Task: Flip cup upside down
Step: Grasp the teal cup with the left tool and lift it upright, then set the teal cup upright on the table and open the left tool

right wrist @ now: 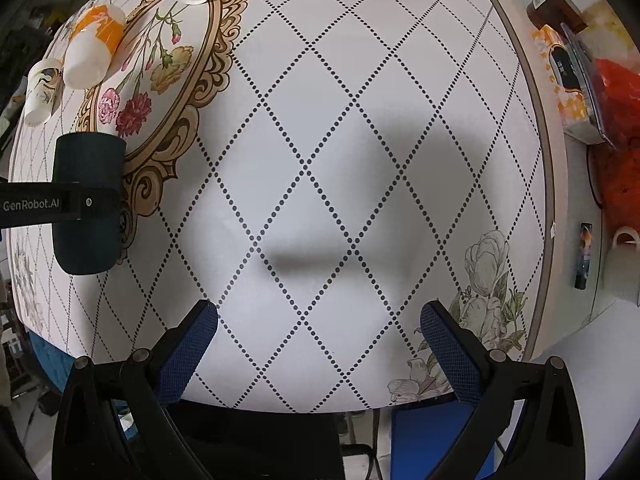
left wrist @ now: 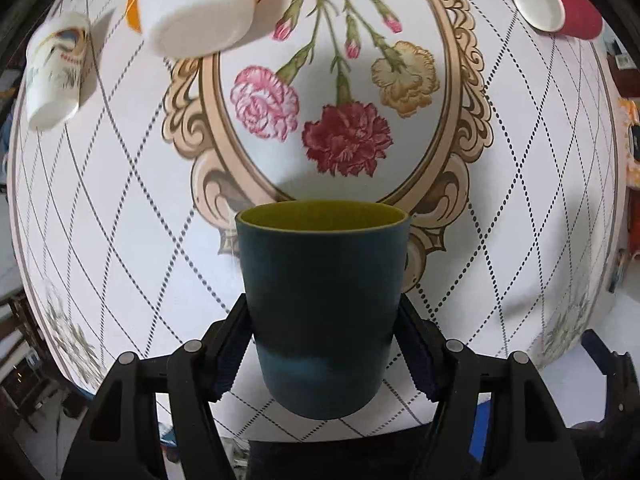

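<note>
One dark teal cup (left wrist: 324,308) with a yellow-green inside sits between the jaws of the left gripper (left wrist: 324,354), its mouth pointing forward, away from the camera, and its rounded base nearest the wrist. The padded fingers (left wrist: 230,354) press on the lower half of the wall from either side, so the jaws are clenched on the cup. In the right wrist view the same cup appears far to the left of the right jaws, crossed by the left gripper's black finger, and seems lifted off the surface (right wrist: 360,160), though contact cannot be ruled out.

The cup looks like a rigid, matt, one-piece tumbler, probably plastic or bamboo fibre: light, stiff, and unlikely to crush under the pads. Its wall tapers toward the base, so a grip low down could let it creep forward out of the jaws during a turn; the straighter middle band is judged the safer place to hold. Empty, it should swing round with little effort.

Ahead and to the left of the left jaws lie a white printed paper cup (left wrist: 56,72) and a white-and-orange cup (left wrist: 196,4); ahead and to the right lies a red paper cup (left wrist: 560,4).

The right gripper (right wrist: 320,354) hovers over bare patterned cloth, jaws spread wide and holding nothing.
</note>
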Available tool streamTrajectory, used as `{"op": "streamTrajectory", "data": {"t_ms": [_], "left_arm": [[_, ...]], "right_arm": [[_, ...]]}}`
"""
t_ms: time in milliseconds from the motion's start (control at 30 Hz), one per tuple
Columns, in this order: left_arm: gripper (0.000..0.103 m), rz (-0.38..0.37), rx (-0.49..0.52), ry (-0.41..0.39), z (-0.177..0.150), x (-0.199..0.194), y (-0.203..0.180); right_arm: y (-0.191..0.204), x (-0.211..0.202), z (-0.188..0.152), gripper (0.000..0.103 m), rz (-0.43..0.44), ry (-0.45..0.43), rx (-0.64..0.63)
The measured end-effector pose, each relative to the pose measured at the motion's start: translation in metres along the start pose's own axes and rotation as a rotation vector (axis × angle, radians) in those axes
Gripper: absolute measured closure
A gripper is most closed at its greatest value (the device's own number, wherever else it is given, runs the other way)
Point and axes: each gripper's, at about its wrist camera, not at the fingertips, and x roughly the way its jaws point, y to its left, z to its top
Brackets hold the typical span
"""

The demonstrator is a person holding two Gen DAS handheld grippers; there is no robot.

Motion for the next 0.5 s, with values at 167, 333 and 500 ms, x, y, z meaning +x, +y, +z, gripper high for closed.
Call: {"op": "streamTrajectory", "data": {"t_ms": [167,333,500], "left_arm": [[0.036,-0.025,-0.041,0.018,0.005,-0.001,0.008],[0.035,-0.023,-0.066,0.018,0.006,-0.006,0.029],[0.016,-0.004,-0.069,-0.016,0.010,-0.026,0.045]], "right_arm": [[0.001,0.000,0.004,0.000,0.002,-0.001,0.004],[0.001,-0.003,0.008,0.000,0.009,-0.003,0.010],[-0.001,-0.003,0.007,0.000,0.013,-0.008,0.012]]}}
